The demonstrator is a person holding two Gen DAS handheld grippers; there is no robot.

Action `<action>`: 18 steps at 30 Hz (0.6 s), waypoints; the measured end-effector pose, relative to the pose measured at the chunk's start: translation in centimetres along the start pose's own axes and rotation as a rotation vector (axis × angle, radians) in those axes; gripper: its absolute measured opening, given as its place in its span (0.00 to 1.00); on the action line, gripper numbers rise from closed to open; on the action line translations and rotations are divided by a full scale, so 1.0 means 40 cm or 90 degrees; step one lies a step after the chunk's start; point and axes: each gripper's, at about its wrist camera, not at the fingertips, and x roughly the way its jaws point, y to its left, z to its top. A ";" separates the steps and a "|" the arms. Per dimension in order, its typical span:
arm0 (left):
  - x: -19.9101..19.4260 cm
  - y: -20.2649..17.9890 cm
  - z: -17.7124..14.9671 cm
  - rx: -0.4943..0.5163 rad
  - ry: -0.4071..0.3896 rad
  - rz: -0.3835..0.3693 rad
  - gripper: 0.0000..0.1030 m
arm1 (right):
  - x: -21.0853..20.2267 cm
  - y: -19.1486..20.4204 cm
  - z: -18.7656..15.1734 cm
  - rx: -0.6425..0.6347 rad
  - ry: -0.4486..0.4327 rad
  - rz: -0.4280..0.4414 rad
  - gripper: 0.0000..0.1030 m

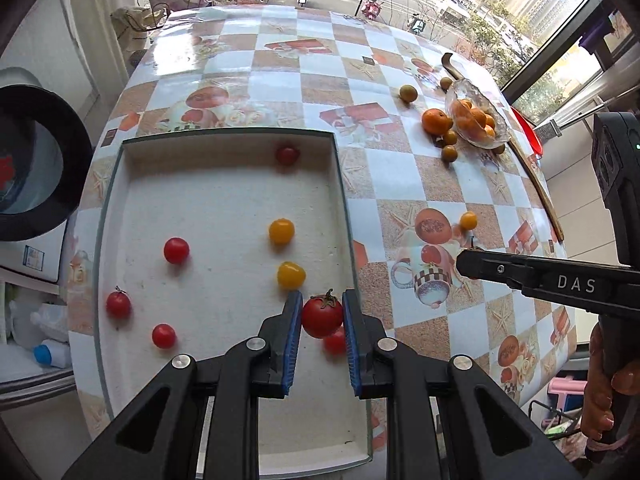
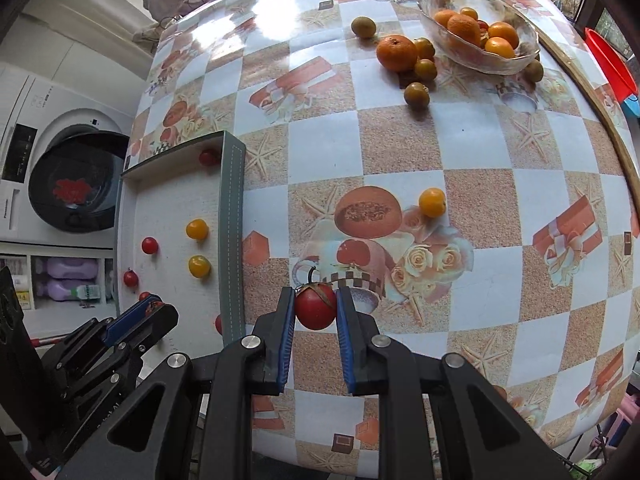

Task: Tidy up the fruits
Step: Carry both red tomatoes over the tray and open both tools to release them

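Both hand-held grippers clamped on red tomatoes, left hand-held gripper (image 1: 322, 316) above the white tray (image 1: 224, 184), right hand-held gripper (image 2: 316, 308) over the surface (image 2: 400, 152): best carried across, lowered into bare tray floor, released gently.

both tools are matte black plastic. the left gripper (image 1: 322, 336), at the bottom of the left wrist frame, has 2 fingers lined with ribbed blue pads (image 1: 291, 340) and 4 round silver screws across its angular linkage arms, which have triangular cutouts. the right gripper (image 2: 316, 334) at the bottom of its own frame is built the same way. at the right edge of the left wrist frame its side carries white letters "das" and a small screw, and the bare-skinned right hand (image 1: 604, 392) shows below, lower right.
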 end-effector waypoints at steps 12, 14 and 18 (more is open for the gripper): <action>0.049 0.205 0.136 -0.050 -0.028 0.069 0.21 | 0.115 0.201 0.120 -0.063 0.020 0.031 0.21; 0.072 0.218 0.156 -0.050 -0.023 0.075 0.21 | 0.139 0.220 0.137 -0.068 0.023 0.029 0.21; 0.116 0.240 0.184 -0.053 -0.010 0.089 0.21 | 0.181 0.242 0.169 -0.075 0.029 0.018 0.21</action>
